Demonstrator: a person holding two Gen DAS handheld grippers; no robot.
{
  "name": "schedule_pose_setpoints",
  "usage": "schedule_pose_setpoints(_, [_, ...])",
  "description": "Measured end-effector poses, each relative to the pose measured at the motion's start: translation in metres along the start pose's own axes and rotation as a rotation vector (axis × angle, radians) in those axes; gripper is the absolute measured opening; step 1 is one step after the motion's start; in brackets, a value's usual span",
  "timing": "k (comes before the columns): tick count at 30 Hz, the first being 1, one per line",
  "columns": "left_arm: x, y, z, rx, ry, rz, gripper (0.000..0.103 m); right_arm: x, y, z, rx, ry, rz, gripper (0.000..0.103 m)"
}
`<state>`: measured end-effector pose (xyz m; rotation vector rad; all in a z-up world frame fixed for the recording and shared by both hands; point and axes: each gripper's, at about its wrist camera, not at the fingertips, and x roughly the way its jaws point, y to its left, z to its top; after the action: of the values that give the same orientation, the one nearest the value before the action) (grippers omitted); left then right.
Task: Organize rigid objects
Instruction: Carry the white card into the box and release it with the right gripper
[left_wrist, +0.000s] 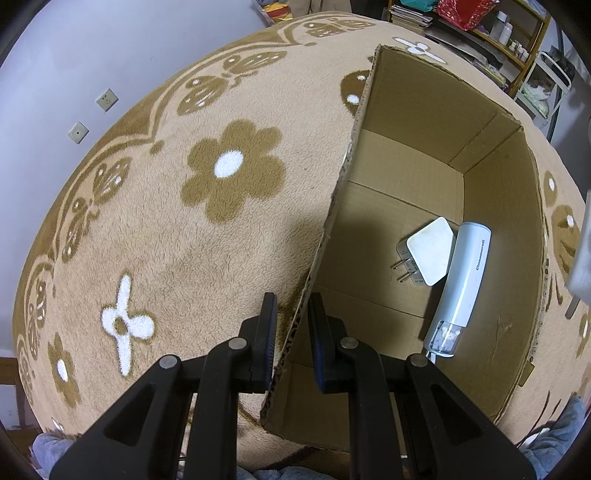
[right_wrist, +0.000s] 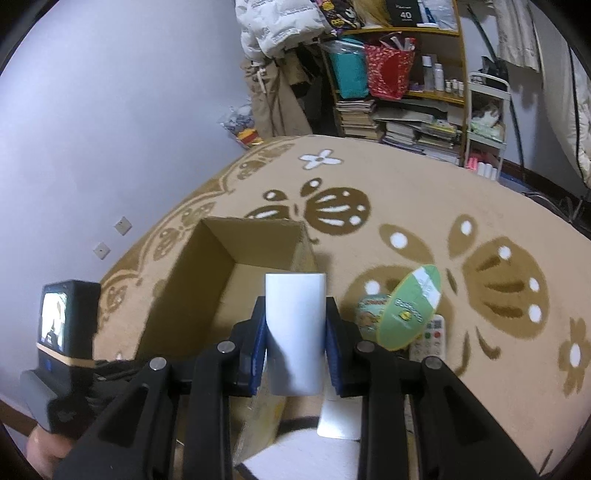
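White block (right_wrist: 295, 332) base hidden by jaws | cardboard box (right_wrist: 207, 273) floor part-hidden

Inside the cardboard box (left_wrist: 417, 110), a charger (left_wrist: 430, 254) lies just left of a tube-shaped device (left_wrist: 461, 284).

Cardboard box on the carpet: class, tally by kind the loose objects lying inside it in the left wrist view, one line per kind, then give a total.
White square plug-in charger with metal prongs: 1
White cylindrical handheld device with a clear end: 1
Total inside the brown cardboard box: 2
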<state>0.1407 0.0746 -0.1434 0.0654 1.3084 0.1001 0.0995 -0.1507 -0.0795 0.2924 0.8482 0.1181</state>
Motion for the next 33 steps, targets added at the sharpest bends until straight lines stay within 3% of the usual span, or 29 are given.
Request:
schedule_pose_setpoints(7, [0.0, 0.0, 0.0, -0.002, 0.001, -0.002, 0.015, 0.003, 0.022, 0.009, -0.065, -0.023, 0.03, 0.03])
schedule_pose_setpoints(23, [0.0, 0.0, 0.0, -0.001, 0.002, -0.003, 0.016, 0.051, 0.038, -0.02, -0.104, 0.054, 0.174, 0.03])
schedule_pose_setpoints(33, [0.0, 0.001, 0.0, 0.001, 0.002, -0.001, 0.016, 0.065, 0.038, -0.028, -0.143, 0.1, 0.119, 0.03])
